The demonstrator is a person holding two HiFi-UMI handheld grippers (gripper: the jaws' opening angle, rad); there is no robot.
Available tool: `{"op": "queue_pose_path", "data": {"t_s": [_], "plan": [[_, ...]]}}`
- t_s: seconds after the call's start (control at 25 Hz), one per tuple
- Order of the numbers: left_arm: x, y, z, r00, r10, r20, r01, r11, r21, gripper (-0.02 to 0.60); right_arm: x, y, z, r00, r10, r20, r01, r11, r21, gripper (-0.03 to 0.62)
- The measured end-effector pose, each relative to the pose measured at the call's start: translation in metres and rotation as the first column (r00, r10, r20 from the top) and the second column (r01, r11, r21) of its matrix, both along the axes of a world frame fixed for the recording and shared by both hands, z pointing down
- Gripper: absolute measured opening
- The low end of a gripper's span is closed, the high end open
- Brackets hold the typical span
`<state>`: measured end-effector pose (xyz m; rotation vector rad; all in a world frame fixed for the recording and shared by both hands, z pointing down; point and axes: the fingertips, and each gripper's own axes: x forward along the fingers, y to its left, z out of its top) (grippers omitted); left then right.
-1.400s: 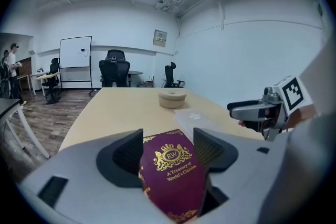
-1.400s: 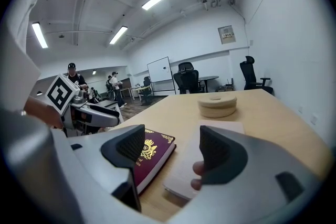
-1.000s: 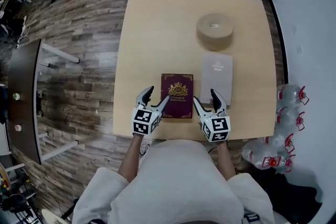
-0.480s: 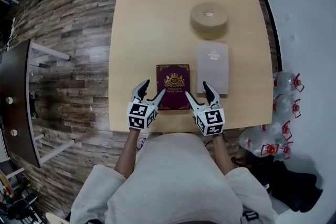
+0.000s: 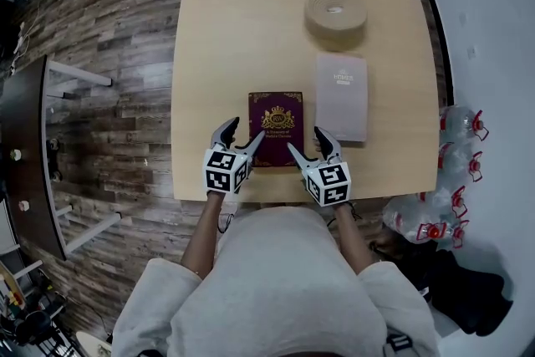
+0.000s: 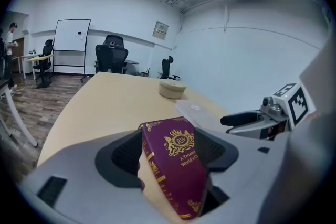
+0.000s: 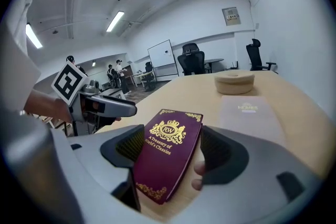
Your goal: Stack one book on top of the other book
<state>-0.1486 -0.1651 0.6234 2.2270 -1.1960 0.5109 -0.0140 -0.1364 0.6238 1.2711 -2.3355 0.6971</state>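
A maroon book with gold print (image 5: 276, 128) lies flat on the light wooden table (image 5: 226, 29), near its front edge. A grey book (image 5: 341, 96) lies flat just to its right, apart from it. My left gripper (image 5: 245, 131) stands open over the maroon book's near left corner. In the left gripper view that book corner (image 6: 176, 165) lies between the open jaws of the left gripper (image 6: 168, 152). My right gripper (image 5: 306, 140) stands open over the near right corner. The right gripper view has the maroon book (image 7: 165, 152) between the pads and the grey book (image 7: 252, 115) beyond.
A round beige roll (image 5: 335, 15) sits past the grey book. Several water bottles (image 5: 456, 171) stand on the floor right of the table. Office chairs (image 6: 111, 55) stand at the table's far end. A dark table (image 5: 29, 146) is at the left.
Both grippers have sunk toward the maroon book's near corners. The right one has shifted left, from between the two books onto the maroon book's corner. Neither book has moved.
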Motion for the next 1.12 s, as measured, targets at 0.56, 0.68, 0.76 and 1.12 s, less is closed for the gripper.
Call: {"op": "queue_pose_path", "data": {"t_s": [0.56, 0.68, 0.76, 1.12], "plan": [[0.007, -0.009, 0.048, 1.0, -0.007, -0.024, 0.004, 0.991, -0.131, 0.322, -0.01, 0.014, 0.05, 0.999, -0.04, 0.004, 0.04, 0.987, -0.153, 0.342], [0.01, -0.01, 0.056, 0.999, -0.011, -0.036, 0.005, 0.987, -0.16, 0.331, -0.012, 0.021, 0.061, 0.999, -0.053, 0.009, 0.054, 0.98, -0.191, 0.363], [0.011, -0.011, 0.062, 0.999, -0.01, -0.045, 0.002, 0.984, -0.18, 0.347, -0.015, 0.024, 0.067, 0.998, -0.061, 0.011, 0.062, 0.975, -0.212, 0.374], [0.015, -0.01, 0.077, 0.997, 0.001, -0.072, -0.018, 0.97, -0.242, 0.375, -0.027, 0.028, 0.082, 0.996, -0.067, 0.059, 0.081, 0.957, -0.278, 0.397]]}}
